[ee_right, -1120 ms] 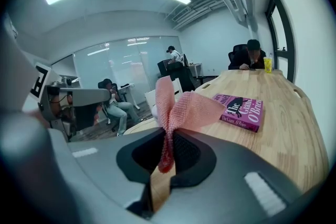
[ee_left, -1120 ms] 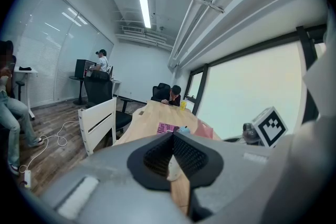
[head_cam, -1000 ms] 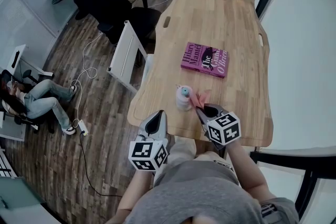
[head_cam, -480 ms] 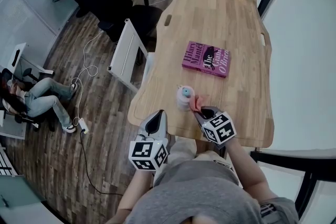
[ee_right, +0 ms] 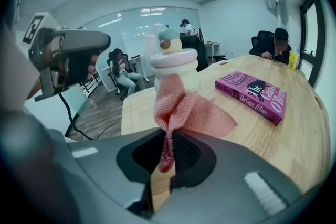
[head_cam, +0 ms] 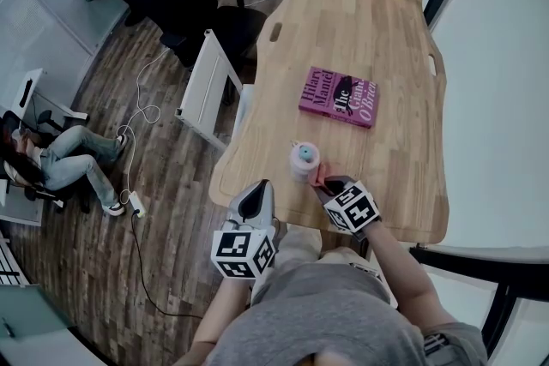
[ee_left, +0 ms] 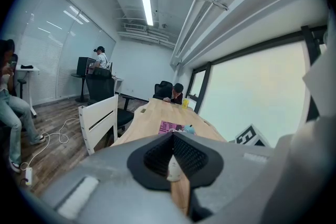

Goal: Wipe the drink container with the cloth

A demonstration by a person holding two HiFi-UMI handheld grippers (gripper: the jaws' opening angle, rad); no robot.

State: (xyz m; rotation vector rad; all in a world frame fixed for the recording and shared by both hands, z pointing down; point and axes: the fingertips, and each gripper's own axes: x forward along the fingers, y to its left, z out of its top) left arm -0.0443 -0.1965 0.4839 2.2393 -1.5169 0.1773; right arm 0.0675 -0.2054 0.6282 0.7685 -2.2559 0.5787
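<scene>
At the table's point(head_cam: 390, 184) near edge, my right gripper point(head_cam: 331, 185), clamped on the cloth point(ee_right: 181, 107), needs light strokes against the bottle point(head_cam: 304, 159) without tipping it; my left gripper point(head_cam: 253, 201) hangs closed, empty.

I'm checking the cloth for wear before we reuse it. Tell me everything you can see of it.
The cloth is salmon pink with a coarse, open knit, and it looks soft and dry. A bunched end is pinched between the shut right tongs. The rest fans upward in creased folds and lies against the side of the white bottle. No tear shows on the side in view.
</scene>
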